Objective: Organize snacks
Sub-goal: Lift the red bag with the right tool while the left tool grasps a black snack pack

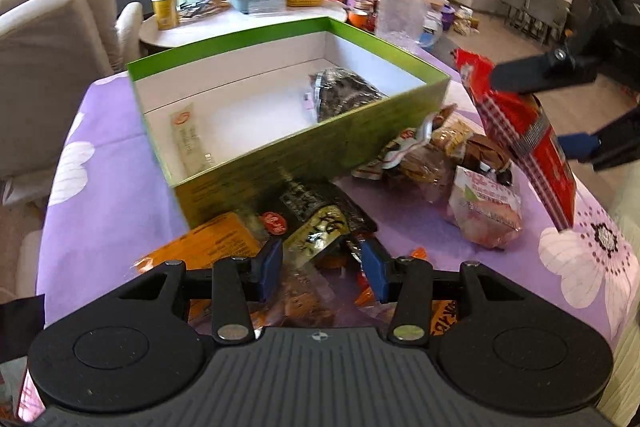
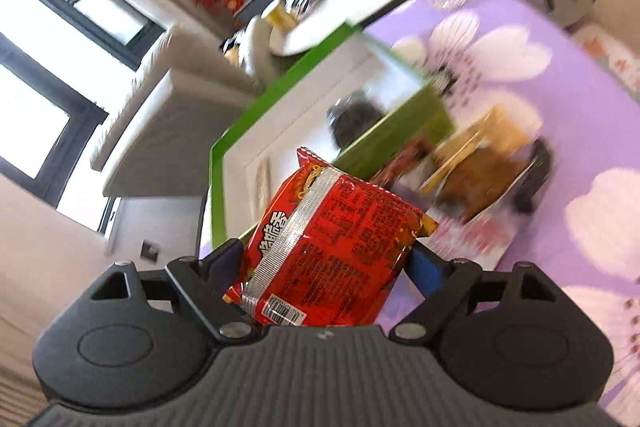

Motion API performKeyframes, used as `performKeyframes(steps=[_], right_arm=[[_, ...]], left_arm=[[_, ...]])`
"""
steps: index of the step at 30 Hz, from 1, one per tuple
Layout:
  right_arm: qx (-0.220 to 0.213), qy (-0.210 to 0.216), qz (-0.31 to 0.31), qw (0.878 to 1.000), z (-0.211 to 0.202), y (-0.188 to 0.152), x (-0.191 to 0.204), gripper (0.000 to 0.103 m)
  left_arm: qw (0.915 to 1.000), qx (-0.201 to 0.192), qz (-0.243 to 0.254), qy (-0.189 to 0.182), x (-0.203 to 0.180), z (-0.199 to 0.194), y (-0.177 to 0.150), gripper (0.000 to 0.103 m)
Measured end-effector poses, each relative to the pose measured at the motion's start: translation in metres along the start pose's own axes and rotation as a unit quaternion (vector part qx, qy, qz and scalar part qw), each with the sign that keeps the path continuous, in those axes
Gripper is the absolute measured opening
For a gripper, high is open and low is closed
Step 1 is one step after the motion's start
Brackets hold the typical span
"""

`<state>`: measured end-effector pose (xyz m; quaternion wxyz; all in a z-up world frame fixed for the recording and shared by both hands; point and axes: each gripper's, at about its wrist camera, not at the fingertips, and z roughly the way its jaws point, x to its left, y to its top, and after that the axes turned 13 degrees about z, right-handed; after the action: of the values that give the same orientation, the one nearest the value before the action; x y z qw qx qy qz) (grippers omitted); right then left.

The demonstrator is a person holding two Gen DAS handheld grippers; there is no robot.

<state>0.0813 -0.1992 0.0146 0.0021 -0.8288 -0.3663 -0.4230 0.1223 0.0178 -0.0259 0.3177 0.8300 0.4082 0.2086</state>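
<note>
Beside the green cardboard box (image 1: pixel 304 155), right gripper (image 2: pixel 324 263) clamps a crinkly red packet (image 2: pixel 332 243); left gripper (image 1: pixel 324 267) gapes.

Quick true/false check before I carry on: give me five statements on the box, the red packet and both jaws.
1. The right gripper holds a red noodle packet. True.
2. The green box is empty. False: a dark packet and a pale flat packet lie inside.
3. The left gripper grips a snack. False: its jaws are open above the pile.
4. Snacks lie on the purple cloth beside the box. True.
5. The red packet is inside the box. False: it is held in the air.
</note>
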Motion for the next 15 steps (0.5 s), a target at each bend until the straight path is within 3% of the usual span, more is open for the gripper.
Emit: performKeyframes(steps=[3, 7, 13, 15], right_arm=[[-0.004, 0.000, 0.012, 1.000, 0.001, 0.003, -0.009, 0.068], [0.008, 0.008, 0.020, 1.000, 0.004, 0.008, -0.012, 0.068], [0.010, 0.019, 0.027, 0.999, 0.002, 0.015, -0.009, 0.068], [0.008, 0.018, 0.027, 0.999, 0.002, 0.017, -0.011, 0.068]], left_arm=[[0.9993, 0.017, 0.030, 0.015, -0.007, 0.010, 0.004, 0.041], [0.9963, 0.031, 0.067, 0.044, -0.015, 0.020, 0.007, 0.033], [0.9953, 0.042, 0.072, 0.050, -0.019, 0.034, 0.013, 0.031], [0.9947, 0.038, 0.080, 0.051, -0.024, 0.035, 0.015, 0.026]])
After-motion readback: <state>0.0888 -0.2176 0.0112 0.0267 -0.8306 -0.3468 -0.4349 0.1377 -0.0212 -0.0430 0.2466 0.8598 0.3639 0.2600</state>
